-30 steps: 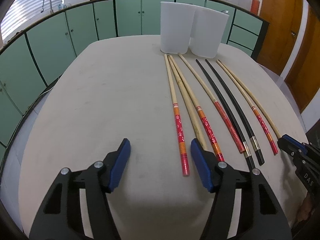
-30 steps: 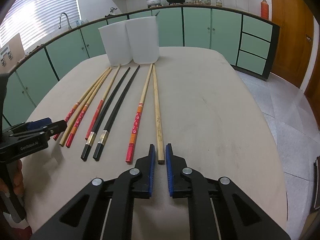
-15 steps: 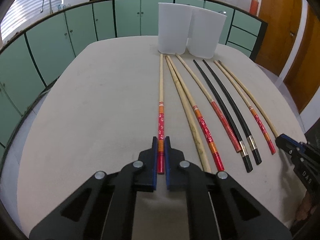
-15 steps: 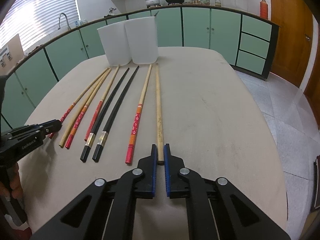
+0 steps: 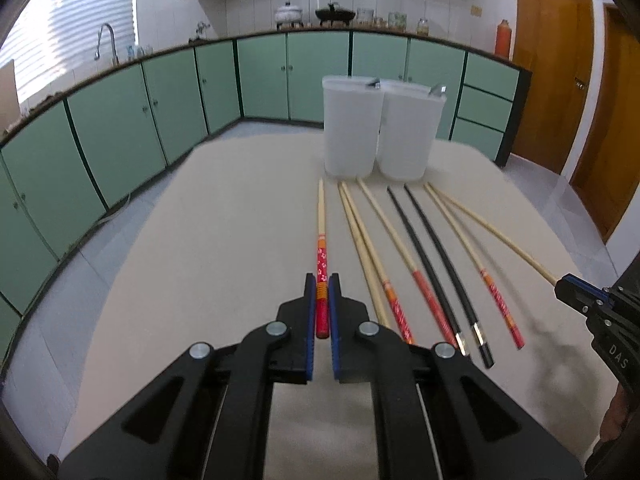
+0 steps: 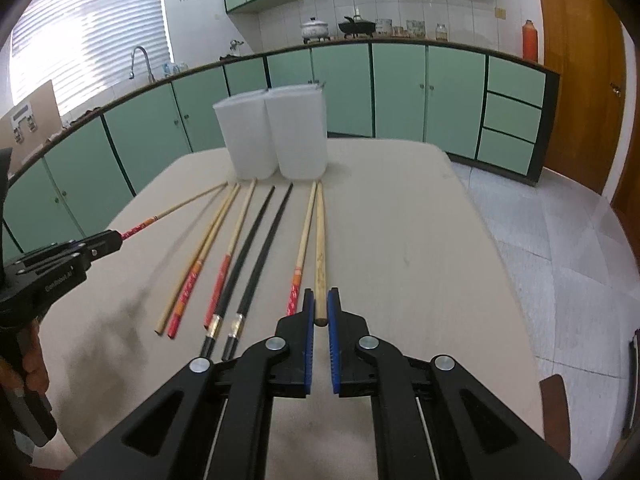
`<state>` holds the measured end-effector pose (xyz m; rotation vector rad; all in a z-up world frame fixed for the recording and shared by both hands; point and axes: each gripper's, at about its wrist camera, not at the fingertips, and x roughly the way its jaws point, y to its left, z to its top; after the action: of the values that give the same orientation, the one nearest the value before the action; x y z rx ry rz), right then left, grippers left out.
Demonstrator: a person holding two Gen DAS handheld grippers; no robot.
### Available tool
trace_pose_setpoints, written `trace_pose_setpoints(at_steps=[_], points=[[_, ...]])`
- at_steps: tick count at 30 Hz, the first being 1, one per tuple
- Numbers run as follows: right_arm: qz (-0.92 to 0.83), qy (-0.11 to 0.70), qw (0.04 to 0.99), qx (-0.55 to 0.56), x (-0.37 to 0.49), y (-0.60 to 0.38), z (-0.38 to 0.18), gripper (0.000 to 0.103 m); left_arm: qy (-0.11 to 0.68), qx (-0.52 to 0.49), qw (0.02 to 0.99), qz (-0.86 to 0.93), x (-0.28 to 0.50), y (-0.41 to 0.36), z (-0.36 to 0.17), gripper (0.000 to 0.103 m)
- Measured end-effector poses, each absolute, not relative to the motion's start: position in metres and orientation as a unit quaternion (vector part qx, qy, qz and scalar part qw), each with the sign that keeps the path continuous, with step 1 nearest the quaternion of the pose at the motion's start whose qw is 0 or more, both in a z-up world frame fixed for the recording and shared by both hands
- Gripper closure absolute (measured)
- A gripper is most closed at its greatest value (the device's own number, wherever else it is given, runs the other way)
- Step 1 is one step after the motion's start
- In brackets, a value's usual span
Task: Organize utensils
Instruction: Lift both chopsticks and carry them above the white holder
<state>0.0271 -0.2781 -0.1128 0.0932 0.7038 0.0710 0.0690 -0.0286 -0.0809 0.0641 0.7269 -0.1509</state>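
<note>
My left gripper [image 5: 322, 282] is shut on the red patterned handle of a chopstick [image 5: 320, 216], whose pale tip points toward two white containers [image 5: 350, 128]. My right gripper [image 6: 320, 298] is shut on a plain wooden chopstick [image 6: 320, 236], held at its thick end. Each gripper also shows in the other's view: the right gripper [image 5: 574, 292] at the right edge, the left gripper [image 6: 106, 240] at the left. Several chopsticks lie side by side on the beige table [image 5: 200, 240], among them a black pair [image 6: 256, 248]. The containers [image 6: 298, 132] stand at the far end.
Green cabinets [image 5: 120, 128] ring the room beyond the table's edges. A person's hand [image 6: 32, 360] holds the left gripper's handle. A brown chair corner [image 6: 554, 400] shows at the lower right. Tiled floor lies right of the table.
The left jaws closed on the red-handled chopstick, and the right jaws tightened on the plain one. Both grippers then rose, lifting the handle ends off the table.
</note>
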Motion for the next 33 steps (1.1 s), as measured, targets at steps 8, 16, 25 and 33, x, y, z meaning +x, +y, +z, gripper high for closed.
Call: trace_pose_setpoints(at_steps=[8, 16, 25, 33], points=[[0.037, 0.310, 0.949, 0.042, 0.028, -0.281, -0.080, 0.096, 0.299, 0.025, 0.952, -0.069, 0.070, -0.025, -0.036, 0.098], [0.050, 0.265, 0.962, 0.037, 0.039, -0.284, -0.028, 0.096, 0.237, 0.013, 0.968, -0.084, 0.078, -0.028, 0.018, 0.098], [0.066, 0.248, 0.966, 0.037, 0.074, -0.292, 0.023, 0.096, 0.209, -0.008, 0.972, -0.108, 0.097, -0.038, 0.058, 0.098], [0.096, 0.249, 0.962, 0.059, 0.100, -0.302, 0.053, 0.096, 0.181, -0.023, 0.976, -0.119, 0.105, -0.041, 0.087, 0.098]])
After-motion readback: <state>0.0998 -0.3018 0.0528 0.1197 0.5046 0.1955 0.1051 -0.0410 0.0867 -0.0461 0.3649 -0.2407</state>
